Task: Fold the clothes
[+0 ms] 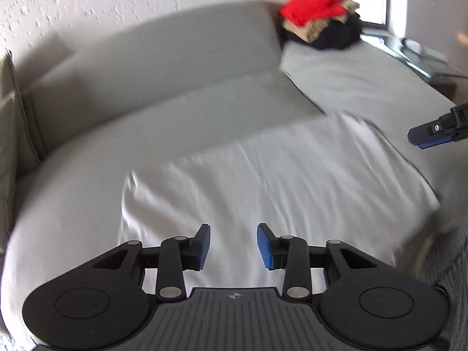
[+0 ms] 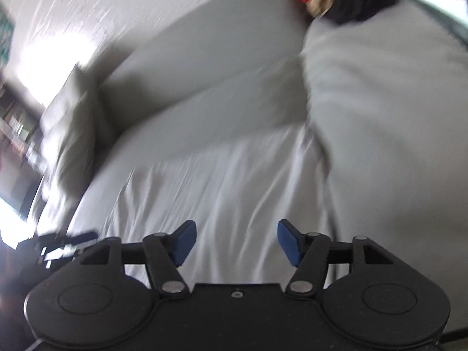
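While both views are smeared with motion blur, I can see my left hand-held gripper [image 1: 233,245] poised above a white garment [image 1: 263,181] with its blue-padded fingers [image 1: 264,245] spread apart and nothing between them; my right hand-held gripper [image 2: 234,244] is likewise released, jaws wide, empty, over the same white cloth [image 2: 222,190]; in the left wrist view its blue tip [image 1: 433,134] shows at the right edge, off the garment's far right corner; the garment lies spread flat and creased on the seat of a grey sofa [image 1: 163,93], its near edge running under my left fingers, its right side reaching the seam where the next seat cushion [image 1: 359,79] begins; on that cushion's far end, well apart from the white piece, sits a pile of clothes [image 1: 321,17], a red item on top, a tan one under it, a black one beneath and to the right; a cushion [image 1: 11,134] leans at the sofa's left end; no basket or bin shows in either view, so the pile rests straight on the sofa
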The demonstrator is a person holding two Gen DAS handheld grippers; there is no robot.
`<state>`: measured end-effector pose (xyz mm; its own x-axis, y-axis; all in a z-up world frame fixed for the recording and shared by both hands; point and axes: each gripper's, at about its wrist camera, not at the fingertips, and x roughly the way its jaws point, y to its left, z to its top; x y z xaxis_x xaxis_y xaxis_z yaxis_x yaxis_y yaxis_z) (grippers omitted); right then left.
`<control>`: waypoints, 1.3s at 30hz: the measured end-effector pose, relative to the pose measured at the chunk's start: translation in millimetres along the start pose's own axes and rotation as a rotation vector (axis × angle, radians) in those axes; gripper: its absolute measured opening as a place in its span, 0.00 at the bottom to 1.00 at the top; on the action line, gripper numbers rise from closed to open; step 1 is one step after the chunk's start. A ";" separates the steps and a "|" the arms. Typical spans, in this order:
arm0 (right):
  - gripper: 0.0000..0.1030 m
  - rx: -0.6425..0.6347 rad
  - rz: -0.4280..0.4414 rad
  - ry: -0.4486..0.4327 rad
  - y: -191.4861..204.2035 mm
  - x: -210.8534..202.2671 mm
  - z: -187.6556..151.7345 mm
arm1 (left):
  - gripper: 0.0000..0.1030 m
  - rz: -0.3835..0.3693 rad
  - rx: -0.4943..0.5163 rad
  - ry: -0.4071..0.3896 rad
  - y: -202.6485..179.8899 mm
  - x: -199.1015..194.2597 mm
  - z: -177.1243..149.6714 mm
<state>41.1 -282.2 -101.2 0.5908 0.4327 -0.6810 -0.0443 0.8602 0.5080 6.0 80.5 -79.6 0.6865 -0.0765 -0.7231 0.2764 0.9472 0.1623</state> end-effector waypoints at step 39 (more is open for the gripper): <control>0.04 0.272 -0.100 0.024 -65.7 120.3 62.1 | 0.42 -0.067 -0.286 0.135 -5.4 110.3 20.3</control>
<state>165.1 -303.5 -183.7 0.5616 0.3584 -0.7457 0.2328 0.7964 0.5581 93.9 60.6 -146.6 0.5728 -0.1176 -0.8112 0.1048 0.9920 -0.0698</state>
